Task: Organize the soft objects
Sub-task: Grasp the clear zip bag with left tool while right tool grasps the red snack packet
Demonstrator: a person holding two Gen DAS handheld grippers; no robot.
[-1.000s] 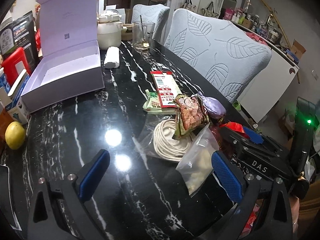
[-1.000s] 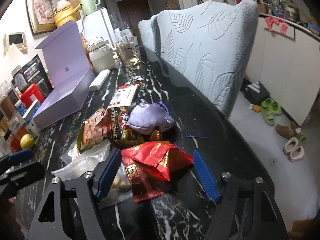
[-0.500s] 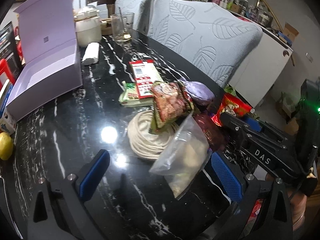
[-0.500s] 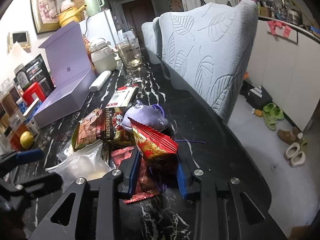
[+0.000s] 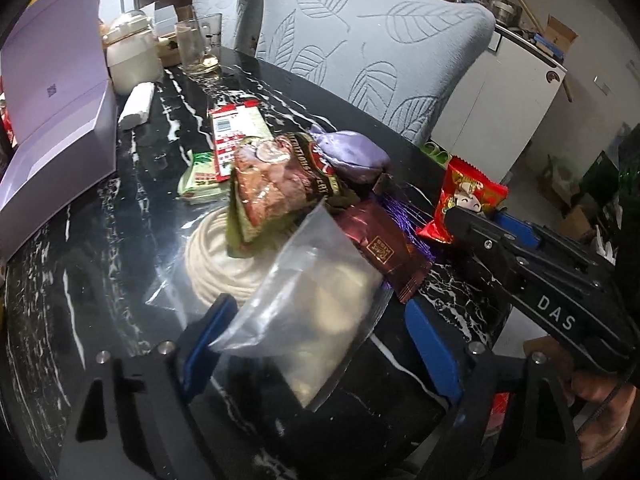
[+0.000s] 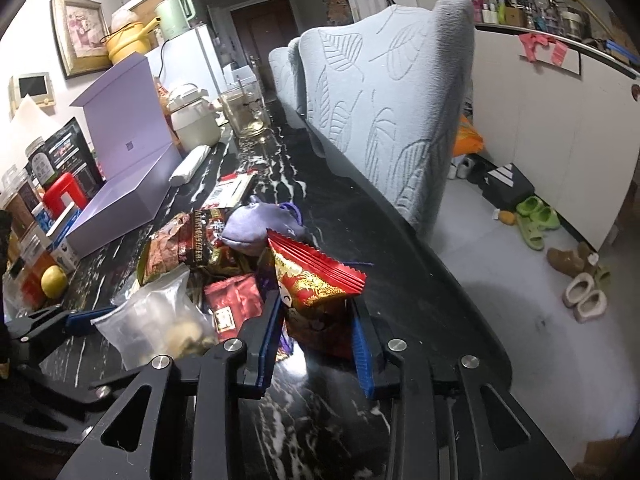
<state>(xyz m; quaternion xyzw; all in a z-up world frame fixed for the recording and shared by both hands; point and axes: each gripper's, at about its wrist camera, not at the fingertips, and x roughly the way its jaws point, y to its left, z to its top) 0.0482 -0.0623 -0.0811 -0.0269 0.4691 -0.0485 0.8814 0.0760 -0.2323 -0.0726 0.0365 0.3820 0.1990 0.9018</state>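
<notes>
A heap of soft packets lies on the black marble table (image 5: 120, 240). My left gripper (image 5: 318, 344) straddles a clear zip bag (image 5: 316, 312); its jaws are closing, and the right pad still stands off the bag. My right gripper (image 6: 316, 332) is shut on a red snack packet (image 6: 316, 276), held upright at the table's right edge; the left wrist view shows that packet (image 5: 468, 196) too. Behind lie a brown snack bag (image 5: 276, 176), a dark red chocolate packet (image 5: 380, 248), a purple pouch (image 5: 352, 152) and a coil of white cord (image 5: 224, 268).
An open lilac box (image 5: 60, 120) stands at the left. A red-and-white packet (image 5: 236, 128), a rolled white cloth (image 5: 138, 106), a white pot (image 5: 132, 60) and a glass mug (image 5: 200, 44) sit further back. Padded chairs (image 5: 380, 60) line the right edge. A lemon (image 6: 54, 282) lies far left.
My right gripper shut on the red packet and tipped it upright. My left gripper came forward and down over the clear bag, and its jaws have narrowed.
</notes>
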